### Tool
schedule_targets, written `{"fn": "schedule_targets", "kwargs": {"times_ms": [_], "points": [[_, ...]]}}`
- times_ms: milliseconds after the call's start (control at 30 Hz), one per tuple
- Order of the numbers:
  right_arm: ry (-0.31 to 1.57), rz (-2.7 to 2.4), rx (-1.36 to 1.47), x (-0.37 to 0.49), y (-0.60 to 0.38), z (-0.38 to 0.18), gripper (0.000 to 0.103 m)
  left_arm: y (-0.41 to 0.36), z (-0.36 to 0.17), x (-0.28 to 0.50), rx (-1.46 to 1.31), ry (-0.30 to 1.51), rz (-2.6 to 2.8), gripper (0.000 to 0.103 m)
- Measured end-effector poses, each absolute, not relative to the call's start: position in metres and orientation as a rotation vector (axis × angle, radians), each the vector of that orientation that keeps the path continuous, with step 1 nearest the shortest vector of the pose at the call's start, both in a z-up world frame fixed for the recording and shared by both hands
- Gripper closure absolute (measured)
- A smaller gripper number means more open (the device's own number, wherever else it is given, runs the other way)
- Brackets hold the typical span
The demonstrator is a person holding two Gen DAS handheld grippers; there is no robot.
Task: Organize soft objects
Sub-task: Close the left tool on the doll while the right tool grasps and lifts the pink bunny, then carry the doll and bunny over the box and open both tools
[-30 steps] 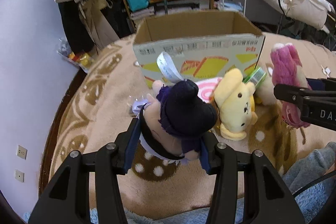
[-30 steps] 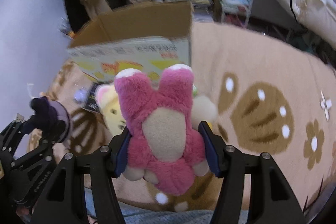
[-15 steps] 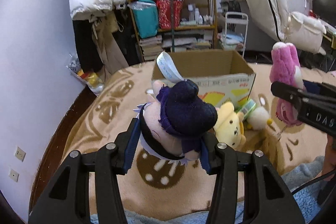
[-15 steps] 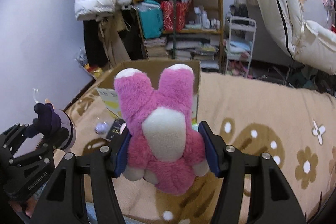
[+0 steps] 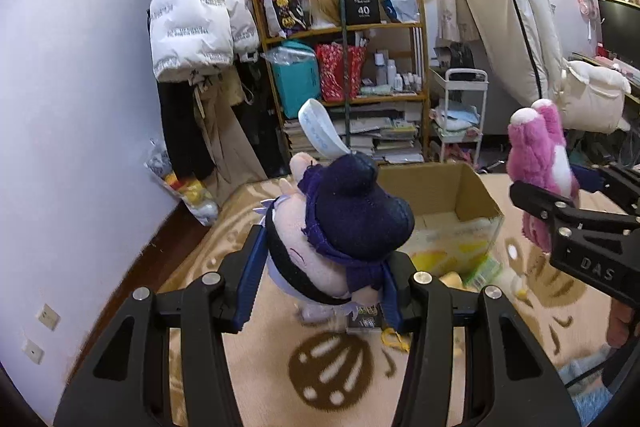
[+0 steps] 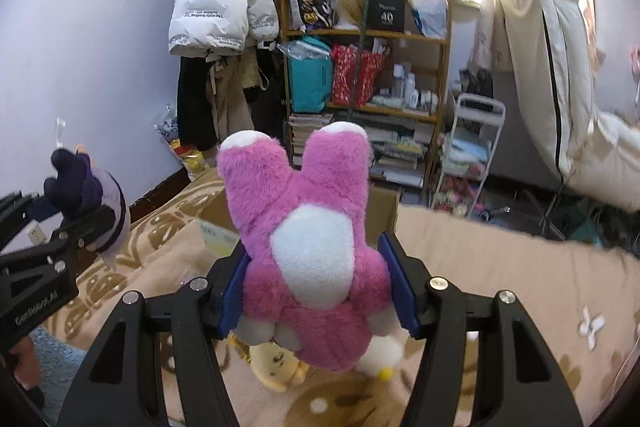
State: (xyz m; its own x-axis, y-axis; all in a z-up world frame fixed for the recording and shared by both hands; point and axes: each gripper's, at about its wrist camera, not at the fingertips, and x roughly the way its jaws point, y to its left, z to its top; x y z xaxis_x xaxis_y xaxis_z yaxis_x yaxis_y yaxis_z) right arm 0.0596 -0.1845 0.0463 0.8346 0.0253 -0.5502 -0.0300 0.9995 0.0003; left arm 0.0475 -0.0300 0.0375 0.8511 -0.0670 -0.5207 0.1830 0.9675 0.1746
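Fingers clamped on doll [image 5: 340,227] and pink plush [image 6: 316,247]; carry over cardboard box [image 5: 452,203], release only above opening.

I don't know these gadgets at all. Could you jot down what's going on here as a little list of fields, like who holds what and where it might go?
left gripper: shut on a doll with a dark navy hat, held up off the blanket
right gripper: shut on a pink plush, feet pointing up
box: open cardboard, on the blanket ahead of both grippers; the visible part of its inside shows no toys
blanket: tan with brown patterns
still lying down: a yellow plush under the pink one
likely next: both toys go into the box
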Motion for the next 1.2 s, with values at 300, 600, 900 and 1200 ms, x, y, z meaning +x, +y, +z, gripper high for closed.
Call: {"fn": "schedule_targets", "kwargs": {"times_ms": [300, 600, 900, 1200], "points": [[0.473, 0.009, -0.020, 0.095, -0.188, 0.076, 0.038, -0.050, 0.069, 0.092, 0.231, 0.452, -0.133, 0.054], [0.444, 0.027, -0.018, 0.142, -0.197, 0.069, 0.038, -0.072, 0.075, 0.138, 0.220, 0.397, -0.165, 0.053], [0.485, 0.017, -0.029, 0.160, -0.202, 0.033, 0.037, -0.083, 0.027, 0.179, 0.241, 0.484, -0.171, 0.053], [0.585, 0.030, 0.000, 0.176, -0.201, -0.004, 0.038, -0.078, -0.011, 0.201, 0.245, 0.576, -0.194, 0.053]]}}
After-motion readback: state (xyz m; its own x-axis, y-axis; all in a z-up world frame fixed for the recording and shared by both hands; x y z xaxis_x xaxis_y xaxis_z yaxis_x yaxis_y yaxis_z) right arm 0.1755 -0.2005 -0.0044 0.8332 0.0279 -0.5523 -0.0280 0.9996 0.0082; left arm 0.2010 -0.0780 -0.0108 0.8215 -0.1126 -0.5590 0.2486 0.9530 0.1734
